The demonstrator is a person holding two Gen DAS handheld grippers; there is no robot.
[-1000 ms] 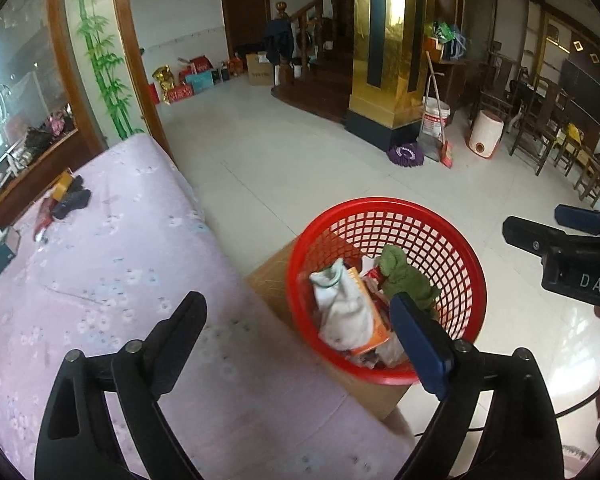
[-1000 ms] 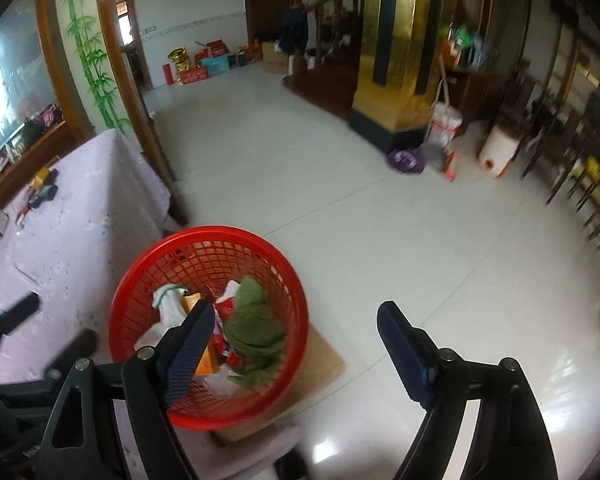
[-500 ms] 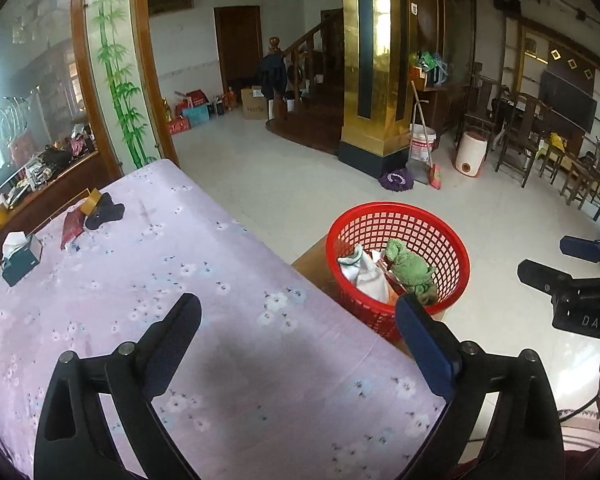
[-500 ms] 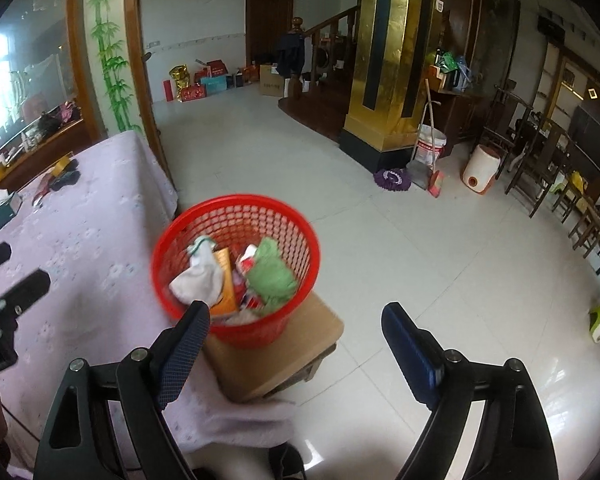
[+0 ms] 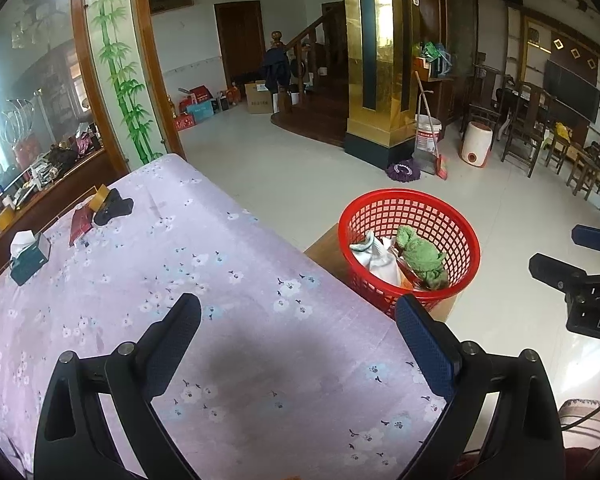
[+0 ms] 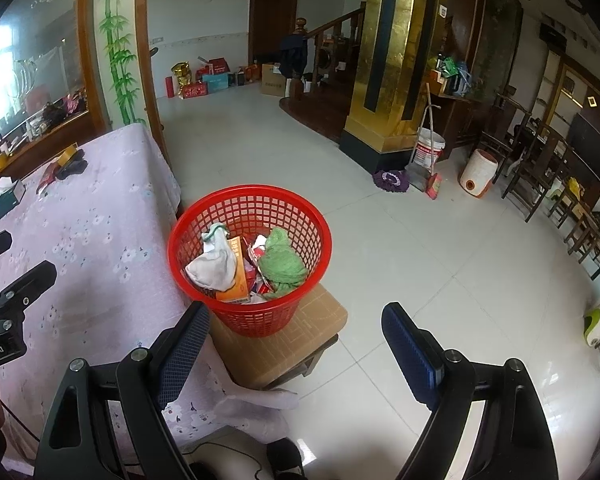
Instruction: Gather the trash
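While poised over the near part of the bench [image 5: 220,280], held the left hand-held gripper [image 5: 298,308] spread wide with nothing between its fingers. Held the right hand-held gripper [image 6: 295,314] likewise released and empty, above the near edge of a wooden stool [image 6: 284,344]. Found the red basket [image 6: 260,316] standing on that stool, just right of the bench, already loaded with a white cloth [image 6: 214,268], an orange carton [image 6: 238,278], a green rag [image 6: 280,264] and scraps of red wrapper. Saw no loose litter on the near and middle bench. Spotted only a tissue box [image 5: 28,254], a red packet [image 5: 80,222] and a black object [image 5: 114,208] at the far left edge; could not tell whether these counted as trash. Judged the collecting nearly or wholly done, with at most those far items left to fetch.
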